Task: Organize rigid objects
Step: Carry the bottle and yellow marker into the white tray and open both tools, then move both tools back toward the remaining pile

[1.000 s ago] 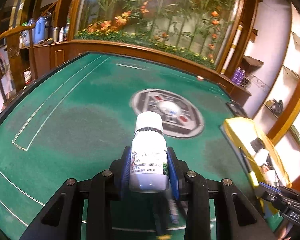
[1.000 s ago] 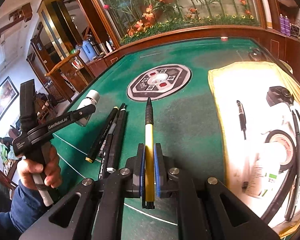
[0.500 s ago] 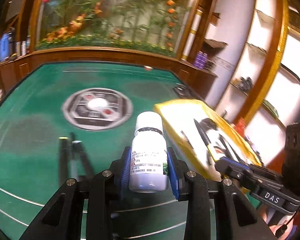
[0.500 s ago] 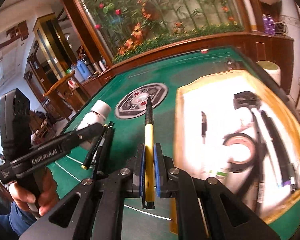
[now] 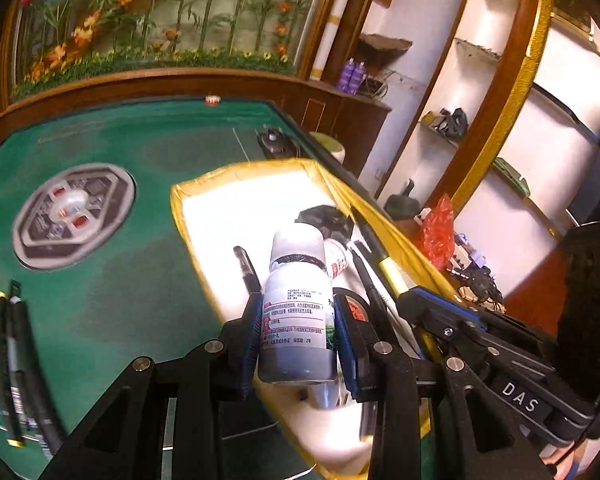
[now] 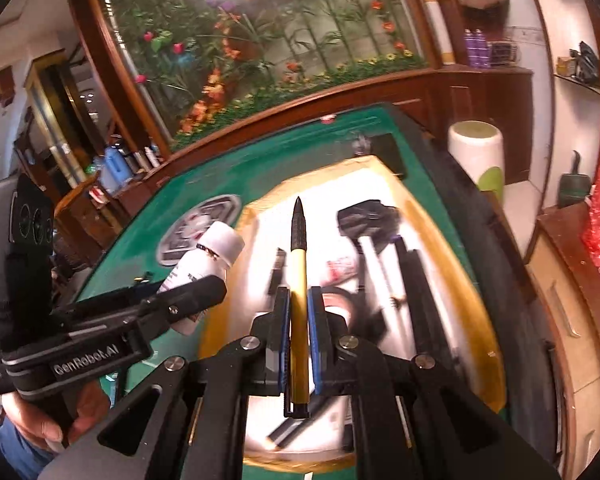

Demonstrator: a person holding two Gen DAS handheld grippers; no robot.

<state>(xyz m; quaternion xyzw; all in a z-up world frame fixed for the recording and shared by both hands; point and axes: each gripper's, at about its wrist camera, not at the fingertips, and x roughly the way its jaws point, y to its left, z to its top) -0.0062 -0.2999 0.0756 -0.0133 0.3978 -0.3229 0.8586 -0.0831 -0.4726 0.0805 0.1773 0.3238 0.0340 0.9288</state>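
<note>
A white pill bottle (image 5: 298, 312) with a printed label is clamped upright between the blue pads of the left gripper (image 5: 296, 334), its white cap (image 5: 298, 245) uppermost; the label's small print cannot be read. A yellow pen (image 6: 298, 300) with a black tip is pinched between the closed jaws of the right gripper (image 6: 298, 320), pointing away from the camera, its lower end hidden behind the gripper frame. Both are held above a yellow-rimmed white tray (image 5: 236, 208) that rests on the green felt table (image 5: 100, 288). The tray's contents are smeared by blur in the right wrist view: a black pen (image 5: 247, 268), a roll of tape (image 6: 340, 304) partly covered by the gripper, and several long dark objects (image 6: 416, 292) that cannot be identified. Dark markers (image 5: 16, 368) lie on the felt beside the tray, cut off at the left edge. A hand (image 6: 52, 420) gripping the left tool's handle is only partly seen.
</note>
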